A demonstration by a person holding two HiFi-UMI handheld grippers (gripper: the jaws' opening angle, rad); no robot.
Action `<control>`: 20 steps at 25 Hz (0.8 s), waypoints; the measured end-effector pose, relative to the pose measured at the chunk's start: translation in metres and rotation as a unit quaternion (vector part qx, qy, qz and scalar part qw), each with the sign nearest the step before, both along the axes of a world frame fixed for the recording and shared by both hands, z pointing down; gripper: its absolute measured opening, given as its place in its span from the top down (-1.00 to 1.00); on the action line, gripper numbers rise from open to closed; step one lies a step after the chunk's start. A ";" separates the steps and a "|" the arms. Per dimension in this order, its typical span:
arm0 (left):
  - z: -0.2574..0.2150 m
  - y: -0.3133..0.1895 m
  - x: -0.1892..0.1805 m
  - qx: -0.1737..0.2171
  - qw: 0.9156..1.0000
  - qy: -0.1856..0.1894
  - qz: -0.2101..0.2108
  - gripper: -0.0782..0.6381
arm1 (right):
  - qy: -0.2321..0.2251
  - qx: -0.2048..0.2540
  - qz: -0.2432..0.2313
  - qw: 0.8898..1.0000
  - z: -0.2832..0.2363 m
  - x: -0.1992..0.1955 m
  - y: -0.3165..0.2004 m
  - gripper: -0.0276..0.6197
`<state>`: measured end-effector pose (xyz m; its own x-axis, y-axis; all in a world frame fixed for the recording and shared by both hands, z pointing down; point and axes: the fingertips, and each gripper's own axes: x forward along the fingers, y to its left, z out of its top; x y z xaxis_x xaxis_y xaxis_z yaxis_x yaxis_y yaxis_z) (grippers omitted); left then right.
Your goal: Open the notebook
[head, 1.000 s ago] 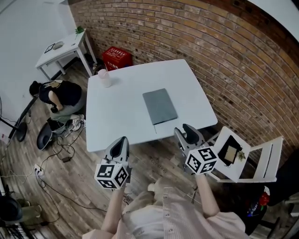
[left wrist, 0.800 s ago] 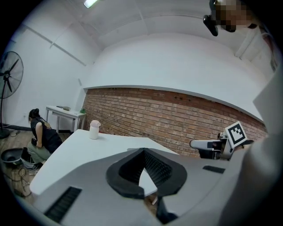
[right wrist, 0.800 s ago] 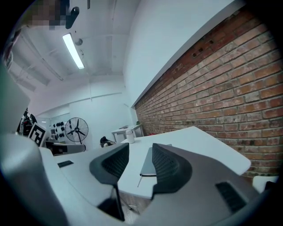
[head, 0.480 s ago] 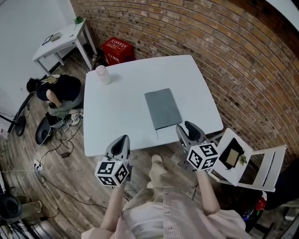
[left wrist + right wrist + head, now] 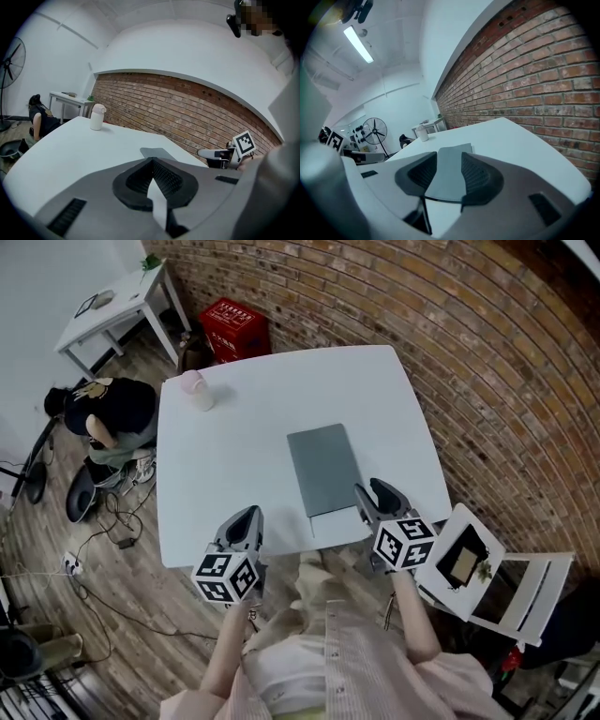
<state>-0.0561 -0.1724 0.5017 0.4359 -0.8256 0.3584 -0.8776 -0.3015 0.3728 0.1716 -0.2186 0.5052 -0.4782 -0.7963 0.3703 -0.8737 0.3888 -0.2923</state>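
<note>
A closed grey notebook (image 5: 323, 470) lies flat on a white table (image 5: 234, 456), right of the middle and close to the near edge, with its long sides running from near to far. The left gripper (image 5: 246, 517) hangs over the near edge of the table, well to the left of the notebook. In the left gripper view its jaws are together at the tips, with nothing between them. The right gripper (image 5: 373, 491) hangs just beside the notebook's near right corner. In the right gripper view its jaws stand apart and the grey cover shows through the gap, lying flat on the table and not clamped. A small pale cup (image 5: 197, 390) stands near the far left corner of the table, well apart from the notebook. A brick wall (image 5: 450, 343) runs along the far and right sides of the room. On the wooden floor beyond the far left corner sits a red crate (image 5: 234, 331), and further left stands a small white side table (image 5: 112, 310). A person (image 5: 108, 413) in dark clothes crouches on the floor to the left of the table. A white folding chair (image 5: 487, 568) stands near the table's near right corner.
</note>
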 end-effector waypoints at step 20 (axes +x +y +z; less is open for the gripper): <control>0.060 -0.053 0.034 -0.106 0.994 0.020 0.029 0.80 | 0.041 -0.185 -0.061 0.980 0.083 -0.001 -0.053 0.40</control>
